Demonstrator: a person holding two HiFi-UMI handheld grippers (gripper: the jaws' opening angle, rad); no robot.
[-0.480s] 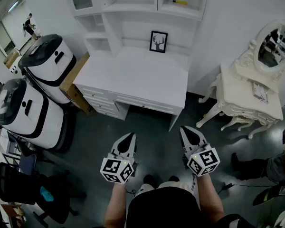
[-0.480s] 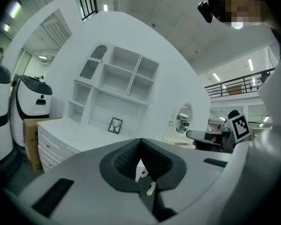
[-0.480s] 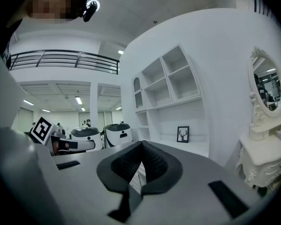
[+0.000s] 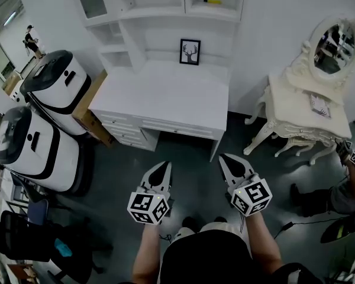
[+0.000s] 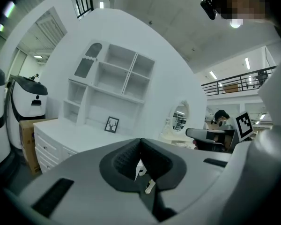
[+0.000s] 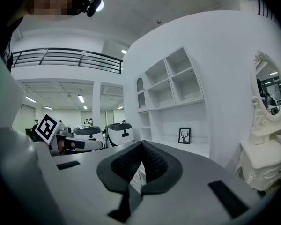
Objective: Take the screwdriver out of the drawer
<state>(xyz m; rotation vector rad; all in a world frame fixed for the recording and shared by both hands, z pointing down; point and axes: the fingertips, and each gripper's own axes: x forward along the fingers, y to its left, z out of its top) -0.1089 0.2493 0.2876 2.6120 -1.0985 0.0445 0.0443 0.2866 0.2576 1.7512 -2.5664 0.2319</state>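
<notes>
While both pairs of jaws sit pressed together on nothing, grey left gripper [image 4: 164,165] and grey right gripper [image 4: 223,157] hover over dark floor | white desk [image 4: 165,93] ahead, drawers [image 4: 127,130] closed | screwdriver hidden from every view | small yellow shelf item [image 4: 212,2] unidentifiable

A picture frame [image 4: 190,51] stands at the back of the desk [image 4: 165,96], under the shelves [image 4: 157,7]. Drawers [image 4: 125,130] are in its front. A dressing table [image 4: 310,114] stands to its right, a cardboard box [image 4: 89,112] to its left.
</notes>
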